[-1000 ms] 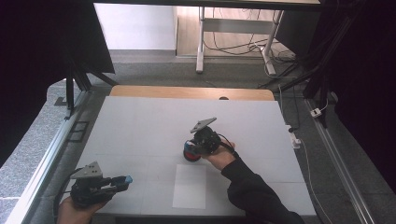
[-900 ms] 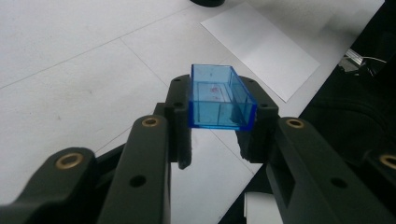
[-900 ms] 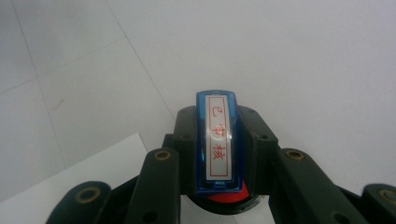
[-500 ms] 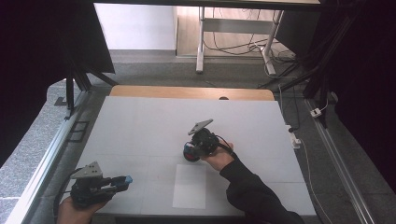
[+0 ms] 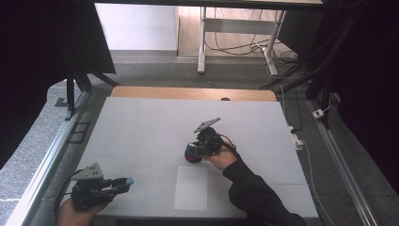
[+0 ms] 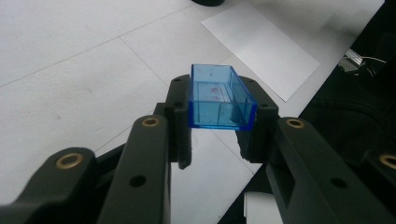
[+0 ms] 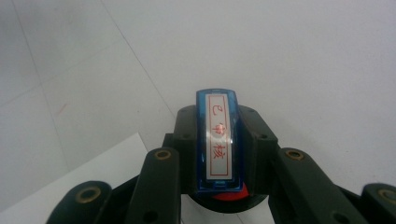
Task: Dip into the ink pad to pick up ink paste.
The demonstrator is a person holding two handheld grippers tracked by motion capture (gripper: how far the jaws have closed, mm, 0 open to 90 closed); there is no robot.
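My left gripper (image 6: 222, 116) is shut on a small clear blue open box (image 6: 220, 95), held just above the table. In the high view that left gripper (image 5: 121, 183) is at the near left corner, the blue box (image 5: 128, 181) at its tip. My right gripper (image 7: 218, 119) is shut on a narrow blue stamp (image 7: 218, 149) whose white label carries red characters. Under the stamp a red part (image 7: 229, 193) shows over a black round base. In the high view the right gripper (image 5: 195, 151) points down at mid table onto that red and black round piece (image 5: 192, 156).
A white sheet of paper (image 5: 190, 187) lies flat near the front edge, just in front of the right gripper, and appears as the paper (image 6: 261, 44) beyond the blue box. The white table (image 5: 150, 127) has a wooden strip (image 5: 188, 92) along its far edge.
The right gripper has tilted slightly over the round piece, staying in the same spot. The left gripper and its blue box have not moved.
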